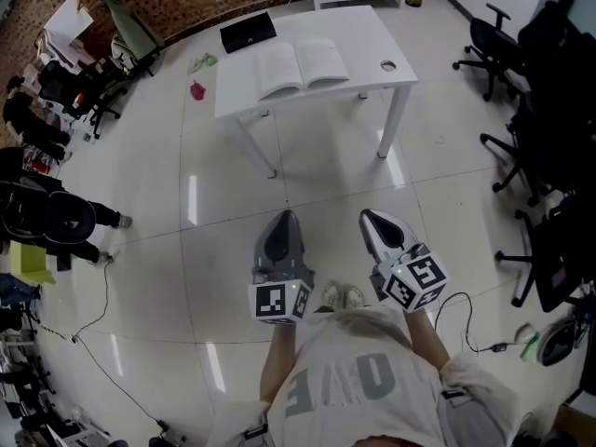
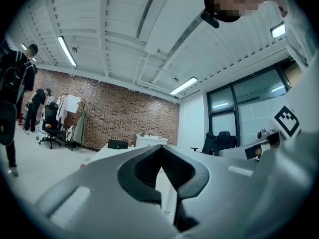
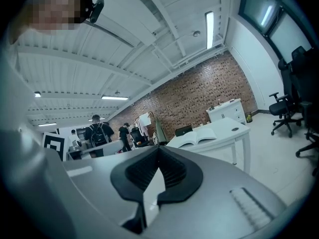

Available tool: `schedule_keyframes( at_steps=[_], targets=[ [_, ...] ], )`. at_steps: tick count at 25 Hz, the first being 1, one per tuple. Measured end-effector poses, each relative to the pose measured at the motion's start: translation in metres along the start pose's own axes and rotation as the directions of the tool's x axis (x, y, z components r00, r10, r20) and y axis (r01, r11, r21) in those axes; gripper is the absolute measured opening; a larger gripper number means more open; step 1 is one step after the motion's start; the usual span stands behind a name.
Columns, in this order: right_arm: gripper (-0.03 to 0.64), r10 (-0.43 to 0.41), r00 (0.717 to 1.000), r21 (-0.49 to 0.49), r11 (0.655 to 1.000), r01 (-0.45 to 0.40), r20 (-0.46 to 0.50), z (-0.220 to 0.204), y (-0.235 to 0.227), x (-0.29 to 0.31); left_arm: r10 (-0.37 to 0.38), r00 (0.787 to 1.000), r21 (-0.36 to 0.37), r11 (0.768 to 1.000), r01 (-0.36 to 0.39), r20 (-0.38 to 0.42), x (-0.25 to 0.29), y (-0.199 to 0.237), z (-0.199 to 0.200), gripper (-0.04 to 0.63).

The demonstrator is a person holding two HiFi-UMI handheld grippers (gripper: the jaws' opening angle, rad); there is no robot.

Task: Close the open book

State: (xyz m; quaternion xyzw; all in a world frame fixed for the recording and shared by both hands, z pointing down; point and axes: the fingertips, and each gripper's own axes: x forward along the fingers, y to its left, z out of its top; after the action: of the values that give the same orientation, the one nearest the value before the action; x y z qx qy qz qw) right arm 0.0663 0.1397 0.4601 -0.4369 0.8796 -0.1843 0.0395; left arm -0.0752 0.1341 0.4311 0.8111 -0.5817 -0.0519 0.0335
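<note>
- The open book (image 1: 303, 66) lies flat on the white table (image 1: 391, 35), straight ahead of the person and well apart from both tongs, with bare floor between.
- Its two spread pages run left to right across the table. The spine points roughly away from the person, so closing it means folding one half sideways over the other.
- The left tongs (image 1: 282, 217) are closed tip to tip with nothing in them.
- The right tongs (image 1: 371, 215) are likewise pressed together and empty.
- Both are held level in front of the person's body and aimed towards the table.
- The book sits about between the two lines of aim, a touch nearer the left one. I'd say either hand could reach a page edge once the person walks up.
- On the table a black case (image 1: 248, 32) rests at the far left corner, apart from the book, and a small round hole (image 1: 388, 65) lies to the book's right.
- Neither looks likely to block a page swinging over.
- Office chairs (image 1: 489, 40) stand off to the right and a cable (image 1: 102, 296) trails on the floor to the left, both clear of the straight path to the table.
</note>
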Motion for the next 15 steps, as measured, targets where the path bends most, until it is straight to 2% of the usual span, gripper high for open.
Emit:
schedule_keyframes(
  at_steps=[4,7,10,15],
  targets=[
    [0.005,0.054,0.999,0.017,0.998,-0.054,-0.001,0.0,-0.002,-0.01,0.016,1.0,-0.002,1.0,-0.016,-0.003,0.0,-0.009,-0.012,0.012],
    [0.003,0.108,0.994,-0.019,0.994,-0.108,-0.014,-0.001,0.003,-0.013,0.028,1.0,-0.013,1.0,-0.028,-0.012,0.0,-0.019,-0.017,0.012],
    [0.003,0.108,0.993,-0.033,0.993,-0.11,-0.043,-0.003,-0.003,-0.008,0.024,0.999,-0.01,1.0,-0.024,-0.024,0.005,-0.028,-0.021,0.012],
    [0.002,0.119,0.992,0.018,0.993,-0.118,-0.051,-0.01,-0.017,0.006,0.017,1.0,-0.013,1.0,-0.017,-0.027,0.028,-0.019,-0.024,0.012]
  ],
)
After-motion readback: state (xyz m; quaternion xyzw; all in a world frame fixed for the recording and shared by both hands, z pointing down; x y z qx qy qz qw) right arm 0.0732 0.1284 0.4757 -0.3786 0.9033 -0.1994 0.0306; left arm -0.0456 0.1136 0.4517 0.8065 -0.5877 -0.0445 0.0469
